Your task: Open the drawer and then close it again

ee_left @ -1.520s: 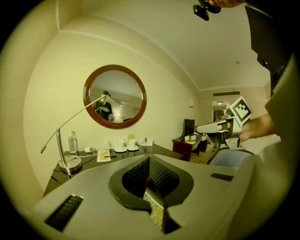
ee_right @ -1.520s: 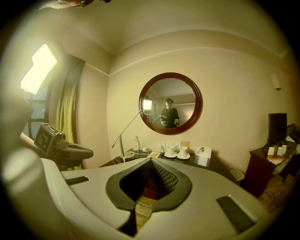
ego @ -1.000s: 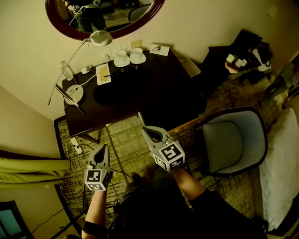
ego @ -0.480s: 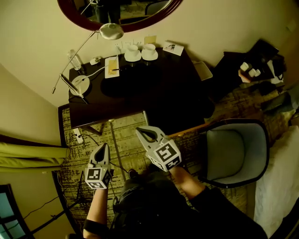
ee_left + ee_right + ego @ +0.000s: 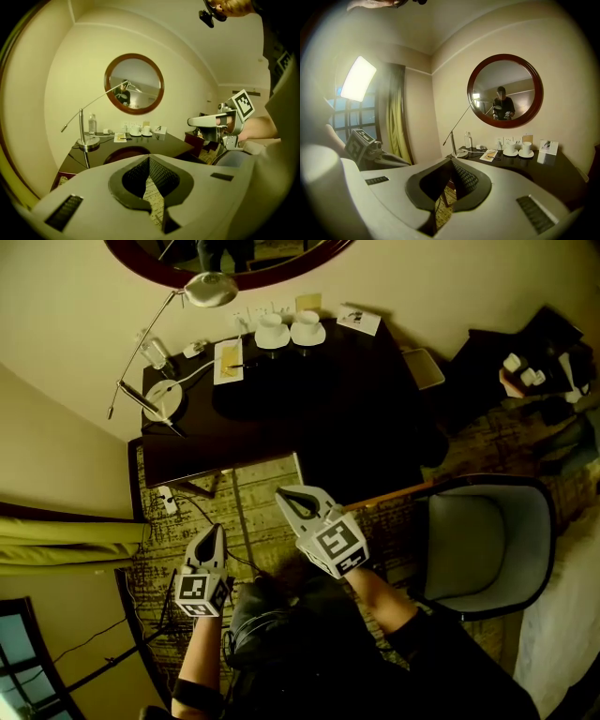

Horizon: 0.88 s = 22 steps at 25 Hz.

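A dark wooden desk (image 5: 281,418) stands against the wall under a round mirror (image 5: 225,251). Its drawer front is hidden below the desktop in the head view, and I cannot make it out in the gripper views. My left gripper (image 5: 214,532) hangs over the carpet in front of the desk's left part, jaws shut and empty (image 5: 149,161). My right gripper (image 5: 286,495) is just short of the desk's front edge, also shut and empty (image 5: 452,162). Each gripper shows in the other's view: the right gripper (image 5: 211,122) and the left gripper (image 5: 375,152).
On the desk are a lamp (image 5: 164,395), a bottle (image 5: 155,354), two cups on saucers (image 5: 289,331) and papers. A grey armchair (image 5: 483,545) stands to the right and a low side table (image 5: 534,371) at the far right. A power strip (image 5: 169,500) and cables lie by the desk's left leg.
Both grippers have dipped a little in front of the desk, jaws still shut. The head view has shifted, so the desk sits higher in the picture.
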### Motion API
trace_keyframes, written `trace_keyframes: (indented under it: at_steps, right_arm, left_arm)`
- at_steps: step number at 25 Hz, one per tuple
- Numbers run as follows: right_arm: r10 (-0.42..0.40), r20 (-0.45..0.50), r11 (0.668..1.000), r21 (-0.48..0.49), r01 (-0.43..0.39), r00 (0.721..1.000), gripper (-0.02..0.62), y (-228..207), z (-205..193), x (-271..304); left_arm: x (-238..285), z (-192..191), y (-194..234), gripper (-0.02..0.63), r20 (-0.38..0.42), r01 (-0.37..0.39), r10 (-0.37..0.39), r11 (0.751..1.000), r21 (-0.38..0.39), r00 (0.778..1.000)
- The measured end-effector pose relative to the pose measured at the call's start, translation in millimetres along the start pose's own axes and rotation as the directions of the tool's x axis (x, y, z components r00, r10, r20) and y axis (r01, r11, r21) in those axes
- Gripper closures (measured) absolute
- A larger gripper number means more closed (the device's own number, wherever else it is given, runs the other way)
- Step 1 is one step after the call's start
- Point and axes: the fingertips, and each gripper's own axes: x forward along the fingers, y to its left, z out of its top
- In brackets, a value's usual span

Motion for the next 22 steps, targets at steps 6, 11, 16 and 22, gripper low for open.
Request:
trace_keyframes:
  at_steps: [6, 11, 16, 22]
  right_arm:
    - [0.0, -0.018, 1.0, -0.02, 0.0, 1.0, 0.595, 19, -6, 21]
    - [-0.01, -0.047, 0.999, -0.035, 0.009, 0.999, 0.595, 45, -20, 54]
    - [-0.008, -0.074, 0.997, -0.075, 0.003, 0.997, 0.595, 64, -37, 97]
    - [-0.041, -0.089, 0.993, -0.116, 0.031, 0.995, 0.595, 53, -68, 139]
  left_arm:
    - [5, -19, 14, 0.606, -0.01, 0.048, -0.049, 0.994, -0.102, 0.999]
    - [8, -42, 41, 0.602, -0.01, 0.095, -0.098, 0.983, -0.159, 0.995]
    - [20, -69, 70, 0.511, 0.025, 0.114, -0.112, 0.947, -0.299, 0.993]
    - [59, -118, 88, 0.449, 0.079, 0.168, -0.149, 0.862, -0.477, 0.986]
